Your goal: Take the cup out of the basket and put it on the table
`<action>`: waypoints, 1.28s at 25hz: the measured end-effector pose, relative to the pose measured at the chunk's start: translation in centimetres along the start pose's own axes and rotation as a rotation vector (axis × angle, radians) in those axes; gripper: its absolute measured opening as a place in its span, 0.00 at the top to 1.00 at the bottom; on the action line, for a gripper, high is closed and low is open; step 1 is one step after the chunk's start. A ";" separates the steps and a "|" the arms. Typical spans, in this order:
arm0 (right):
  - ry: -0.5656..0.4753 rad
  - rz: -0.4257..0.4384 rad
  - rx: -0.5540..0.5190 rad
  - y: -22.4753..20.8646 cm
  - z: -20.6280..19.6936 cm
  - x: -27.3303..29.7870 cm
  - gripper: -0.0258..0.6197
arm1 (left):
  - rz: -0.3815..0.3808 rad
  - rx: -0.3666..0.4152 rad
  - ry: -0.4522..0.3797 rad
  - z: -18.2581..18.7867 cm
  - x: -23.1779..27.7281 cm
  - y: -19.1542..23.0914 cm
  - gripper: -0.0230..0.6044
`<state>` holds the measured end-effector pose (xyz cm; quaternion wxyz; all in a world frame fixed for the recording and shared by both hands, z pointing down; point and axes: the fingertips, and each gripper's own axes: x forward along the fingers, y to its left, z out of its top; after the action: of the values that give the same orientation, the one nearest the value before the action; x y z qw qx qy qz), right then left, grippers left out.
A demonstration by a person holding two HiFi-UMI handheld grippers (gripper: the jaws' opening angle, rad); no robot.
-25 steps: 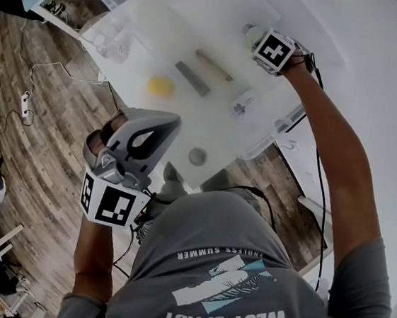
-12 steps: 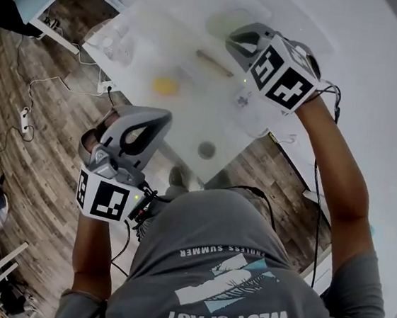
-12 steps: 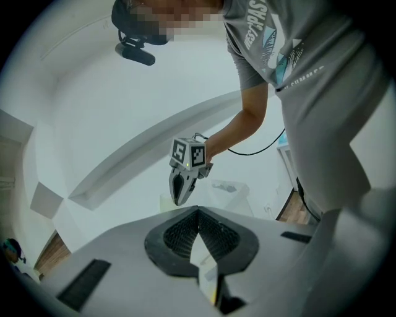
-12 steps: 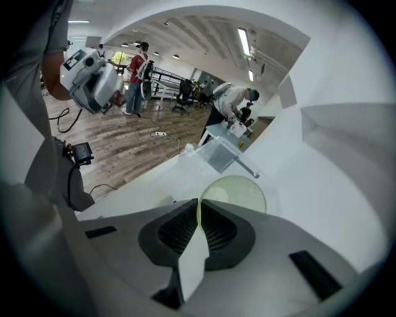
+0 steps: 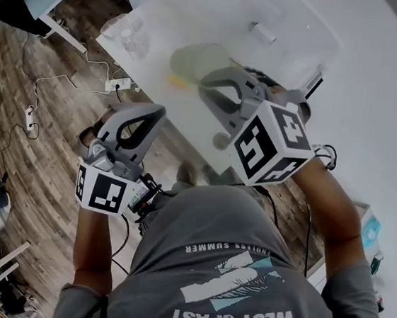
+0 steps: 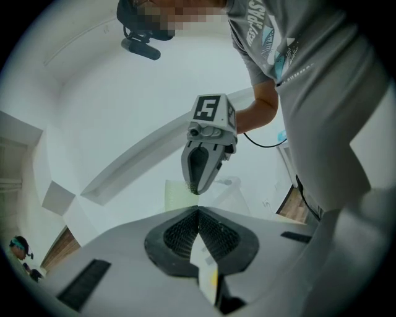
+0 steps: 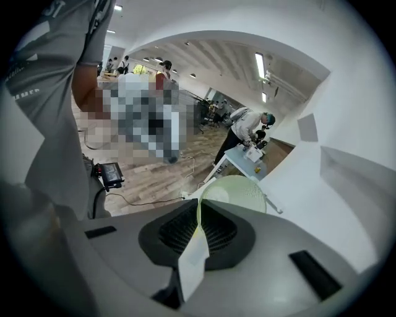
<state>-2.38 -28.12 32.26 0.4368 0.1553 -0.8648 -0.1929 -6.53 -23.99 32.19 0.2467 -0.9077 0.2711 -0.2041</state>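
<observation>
One cup (image 7: pixel 238 192), rim pinched in the right claw (image 7: pixel 197 213), points lengthwise away from it; left claw (image 6: pixel 198 213) pressed together.

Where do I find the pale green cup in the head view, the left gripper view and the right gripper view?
Head view: the cup is at upper centre, at the tips of the right gripper.
Left gripper view: centre, a pale green patch beside the right gripper's tip.
Right gripper view: just right of centre, rim pinched between the jaws.
Shared landmark: the right gripper holding it.
</observation>
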 end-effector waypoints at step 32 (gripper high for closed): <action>0.402 0.389 0.176 20.7 -16.1 16.1 0.92 | 0.040 -0.053 0.043 -2.2 -4.8 -1.4 0.95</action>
<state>-0.53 -20.17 61.98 0.6131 0.0592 -0.7877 0.0050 -10.81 -20.87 33.62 0.2208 -0.9038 0.2997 -0.2113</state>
